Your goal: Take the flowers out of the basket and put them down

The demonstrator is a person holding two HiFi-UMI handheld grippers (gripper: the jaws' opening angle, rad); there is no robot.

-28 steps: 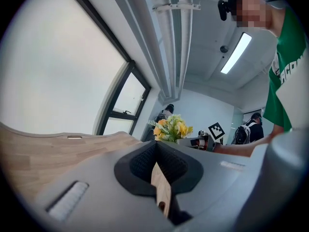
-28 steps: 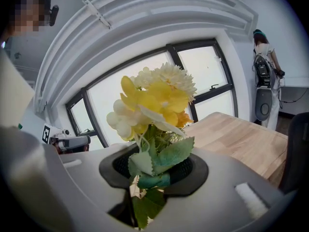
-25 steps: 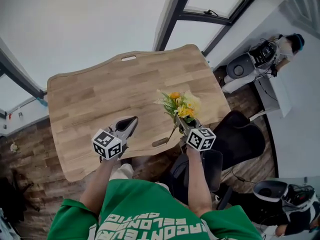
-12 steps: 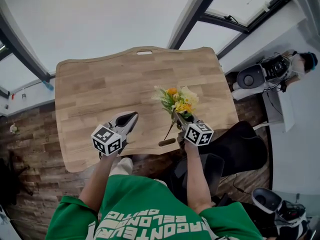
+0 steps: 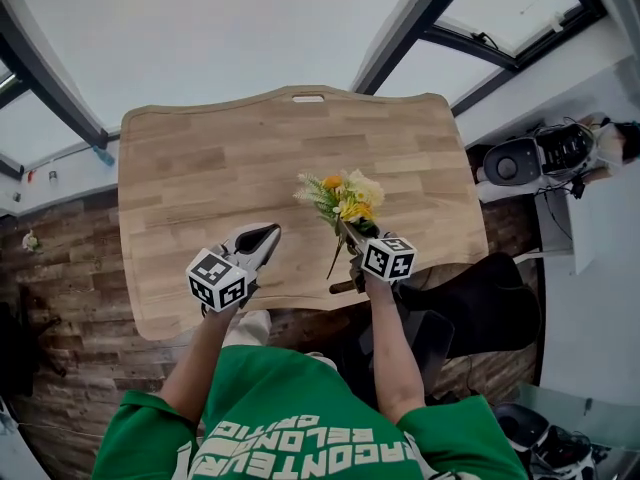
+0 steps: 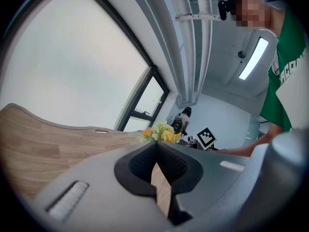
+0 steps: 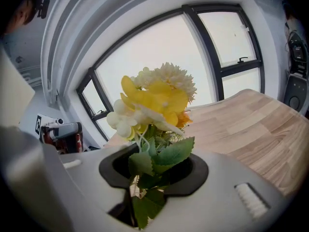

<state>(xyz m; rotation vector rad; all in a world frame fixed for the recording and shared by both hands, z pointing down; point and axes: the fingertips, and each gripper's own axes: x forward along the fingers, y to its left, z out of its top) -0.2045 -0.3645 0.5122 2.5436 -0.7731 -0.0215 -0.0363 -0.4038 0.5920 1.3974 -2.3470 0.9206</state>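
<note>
**Flowers held over the table, near its front edge**

The right gripper (image 5: 362,243) has its jaws closed partway on the leafy stems of a bunch of yellow, white and orange flowers (image 5: 342,196). It holds the bunch above the wooden table (image 5: 220,168), close to the front edge and right of the table's middle. The blooms lean away from the person, toward the table's centre. In the right gripper view the green leaves fill the gap between the jaws, and the flower heads (image 7: 157,98) rise above them. The left gripper (image 5: 262,236) sits over the table's front edge, left of the middle. Its jaw tips are together with nothing between them, and it is well apart from the flowers.
</note>
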